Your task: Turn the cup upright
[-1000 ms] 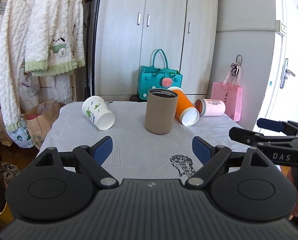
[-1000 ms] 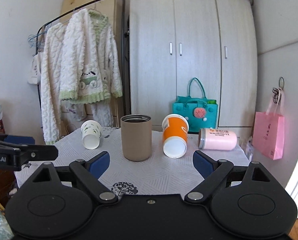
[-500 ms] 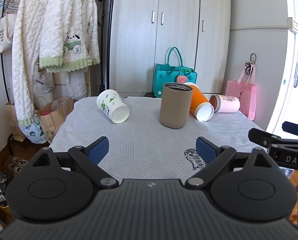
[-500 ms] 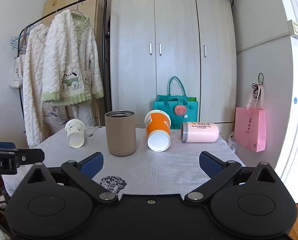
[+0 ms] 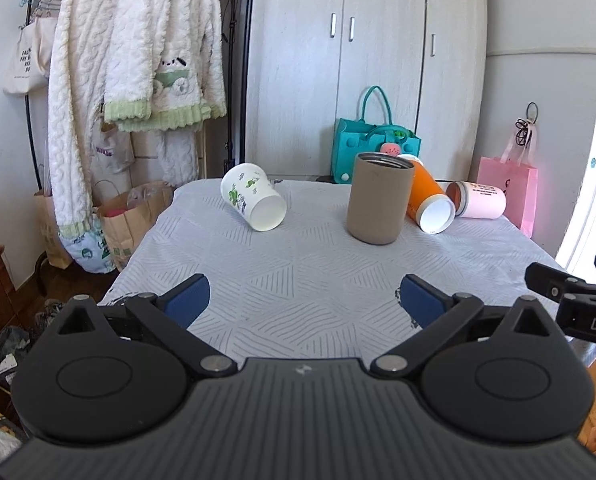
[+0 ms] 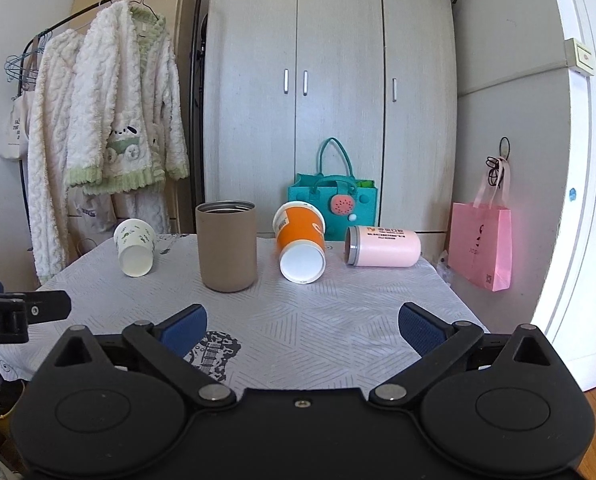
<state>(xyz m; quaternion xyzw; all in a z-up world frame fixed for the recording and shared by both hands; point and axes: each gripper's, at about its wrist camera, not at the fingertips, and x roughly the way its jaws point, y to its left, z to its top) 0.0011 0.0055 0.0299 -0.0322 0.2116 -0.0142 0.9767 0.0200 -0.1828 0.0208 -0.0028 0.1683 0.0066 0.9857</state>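
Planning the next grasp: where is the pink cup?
In the right wrist view, the pink cup lies on its side at the table's far right, just right of the tipped orange cup.

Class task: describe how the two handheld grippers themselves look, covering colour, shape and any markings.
The left gripper and right gripper look alike: black bodies, ribbed on the left one, two round discs, angled linkage arms with silver pivots, and blue finger pads. White lettering marks their sides.

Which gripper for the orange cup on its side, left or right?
Right, probably. The orange cup lies almost straight ahead of the open right gripper, mouth toward it. From the left gripper, also open, the upright brown cup partly blocks it.
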